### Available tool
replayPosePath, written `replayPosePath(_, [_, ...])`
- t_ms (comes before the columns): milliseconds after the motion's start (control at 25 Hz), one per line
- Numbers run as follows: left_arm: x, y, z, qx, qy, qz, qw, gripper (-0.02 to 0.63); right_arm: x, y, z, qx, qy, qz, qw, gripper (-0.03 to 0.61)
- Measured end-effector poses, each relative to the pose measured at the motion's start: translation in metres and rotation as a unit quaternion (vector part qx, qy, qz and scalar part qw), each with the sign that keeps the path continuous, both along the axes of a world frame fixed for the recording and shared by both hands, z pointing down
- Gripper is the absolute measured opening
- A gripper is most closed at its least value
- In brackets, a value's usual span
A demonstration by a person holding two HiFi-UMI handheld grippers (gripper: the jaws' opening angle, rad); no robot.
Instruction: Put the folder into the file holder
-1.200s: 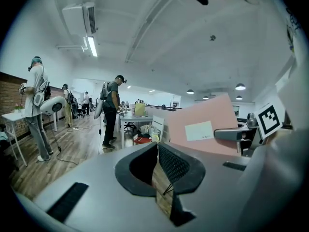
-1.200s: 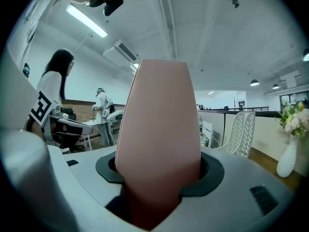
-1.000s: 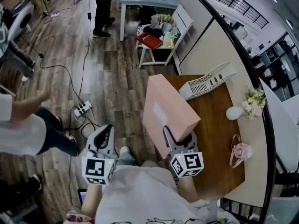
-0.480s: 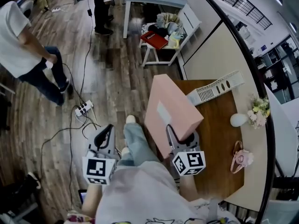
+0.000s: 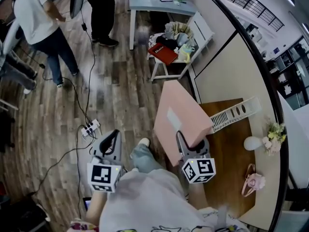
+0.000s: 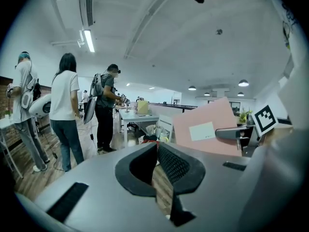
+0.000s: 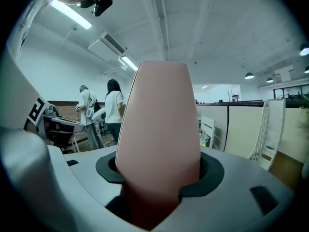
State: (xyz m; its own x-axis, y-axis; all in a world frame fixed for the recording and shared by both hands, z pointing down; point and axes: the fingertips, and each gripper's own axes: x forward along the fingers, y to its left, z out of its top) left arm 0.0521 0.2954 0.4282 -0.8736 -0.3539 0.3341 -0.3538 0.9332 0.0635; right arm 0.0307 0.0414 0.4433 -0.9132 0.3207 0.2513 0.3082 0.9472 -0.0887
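Note:
A pink folder [image 5: 181,117] with a white label is held up off the brown table [image 5: 227,163], tilted over the table's left edge. My right gripper [image 5: 190,146] is shut on its near edge; in the right gripper view the pink folder [image 7: 159,139] fills the space between the jaws. A white perforated file holder [image 5: 234,114] lies just right of the folder on the table; the file holder [image 7: 270,129] shows at the right of the right gripper view. My left gripper [image 5: 110,146] hangs over the floor, shut with nothing in it. The left gripper view shows the folder [image 6: 210,127] at right.
A small white vase with flowers [image 5: 270,137] and a pink object [image 5: 253,181] sit on the table's right side. A beige partition runs behind the table. On the wooden floor are a power strip [image 5: 91,127] with cables, a white chair with items [image 5: 176,45], and people standing [image 5: 41,23].
The folder has been raised and shifted toward the file holder in my right gripper. The view has swung, and a person at the left has walked farther away.

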Motion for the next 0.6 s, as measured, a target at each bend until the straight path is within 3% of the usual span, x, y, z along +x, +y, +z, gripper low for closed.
replayPosePath(280, [-0.095, -0.021, -0.013, -0.002, -0.007, 0.029, 0.9996, 0.014, -0.075, -0.022, -0.008, -0.007, -0.001, 0.032, 0.999, 0.272])
replayPosePath(600, [-0.171, -0.063, -0.016, -0.009, -0.009, 0.085, 0.9963, 0.014, -0.120, -0.058, -0.012, -0.009, -0.003, 0.079, 0.997, 0.272])
